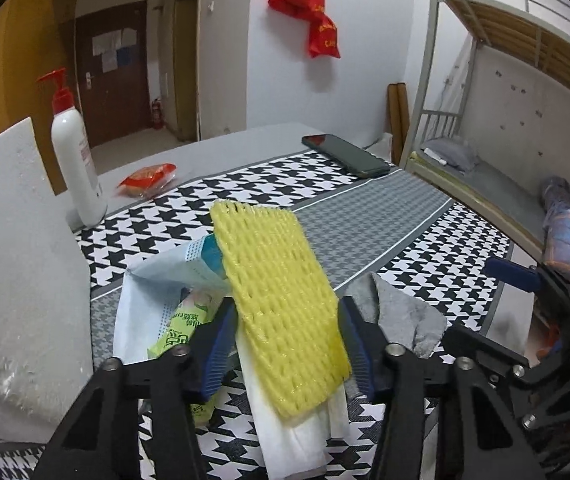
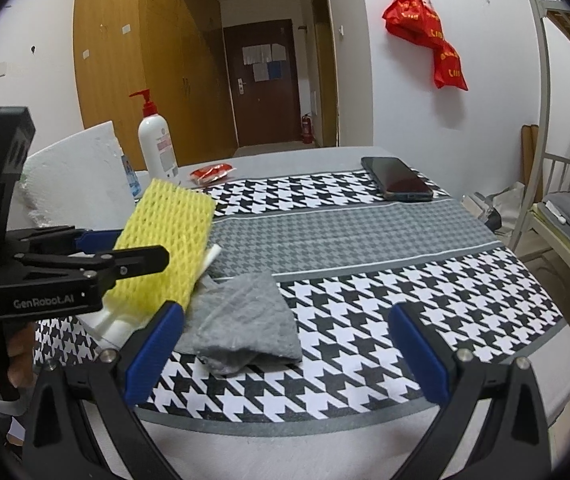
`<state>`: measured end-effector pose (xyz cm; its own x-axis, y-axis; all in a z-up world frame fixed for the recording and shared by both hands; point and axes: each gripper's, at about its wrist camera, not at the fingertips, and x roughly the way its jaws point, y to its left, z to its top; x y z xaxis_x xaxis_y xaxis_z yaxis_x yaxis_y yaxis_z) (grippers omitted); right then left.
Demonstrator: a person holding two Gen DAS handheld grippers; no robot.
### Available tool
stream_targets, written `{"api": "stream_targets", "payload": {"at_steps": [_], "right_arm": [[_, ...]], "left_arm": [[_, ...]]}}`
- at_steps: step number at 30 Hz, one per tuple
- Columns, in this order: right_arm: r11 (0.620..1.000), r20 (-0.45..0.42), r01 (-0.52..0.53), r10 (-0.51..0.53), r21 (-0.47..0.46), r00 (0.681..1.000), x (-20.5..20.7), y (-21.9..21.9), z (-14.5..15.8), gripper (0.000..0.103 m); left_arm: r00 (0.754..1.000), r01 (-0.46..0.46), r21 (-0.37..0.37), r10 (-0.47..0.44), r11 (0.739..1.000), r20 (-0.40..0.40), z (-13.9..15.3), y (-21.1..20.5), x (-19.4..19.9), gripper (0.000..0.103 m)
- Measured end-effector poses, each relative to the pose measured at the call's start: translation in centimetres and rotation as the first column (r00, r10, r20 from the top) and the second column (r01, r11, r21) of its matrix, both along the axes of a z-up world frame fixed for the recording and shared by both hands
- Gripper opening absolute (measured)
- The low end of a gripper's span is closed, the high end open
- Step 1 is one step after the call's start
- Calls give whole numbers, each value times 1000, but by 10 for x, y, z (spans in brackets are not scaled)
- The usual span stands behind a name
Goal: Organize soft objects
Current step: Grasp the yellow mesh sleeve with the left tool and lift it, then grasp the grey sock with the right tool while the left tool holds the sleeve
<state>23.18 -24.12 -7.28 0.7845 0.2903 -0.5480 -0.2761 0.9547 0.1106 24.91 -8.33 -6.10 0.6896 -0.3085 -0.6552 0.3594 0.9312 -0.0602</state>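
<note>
A yellow foam net sleeve (image 1: 281, 304) lies on top of a pile: white folded paper (image 1: 293, 432), a light blue face mask (image 1: 145, 312) and a green tissue pack (image 1: 181, 332). My left gripper (image 1: 289, 344) is open with its blue fingers on either side of the sleeve's near end. A grey cloth (image 1: 401, 316) lies just right of the pile. In the right wrist view the sleeve (image 2: 165, 240) and the grey cloth (image 2: 245, 316) show, with the left gripper (image 2: 125, 256) beside the sleeve. My right gripper (image 2: 285, 344) is open and empty, near the cloth's front edge.
A houndstooth mat (image 2: 405, 312) covers the table. A white pump bottle (image 1: 75, 160), a red snack packet (image 1: 147, 178) and a black phone (image 1: 345, 155) sit at the back. A white foam block (image 1: 17, 272) stands at the left. A bunk bed (image 1: 505, 120) is on the right.
</note>
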Motion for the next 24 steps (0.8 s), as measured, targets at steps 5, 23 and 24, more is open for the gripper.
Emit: {"api": "stream_targets", "payload": {"at_steps": [5, 23, 24], "right_arm": [[1000, -12, 1, -1, -10, 1000, 4, 1, -1, 103], [1000, -99, -11, 9, -16, 995, 24, 17, -11, 103], [1000, -102, -15, 13, -20, 995, 25, 19, -11, 103]], "left_arm": [[999, 48, -13, -47, 999, 24, 3, 0, -5, 18], [990, 133, -116, -127, 984, 54, 6, 11, -13, 11], [990, 136, -123, -129, 983, 58, 7, 12, -14, 11]]}}
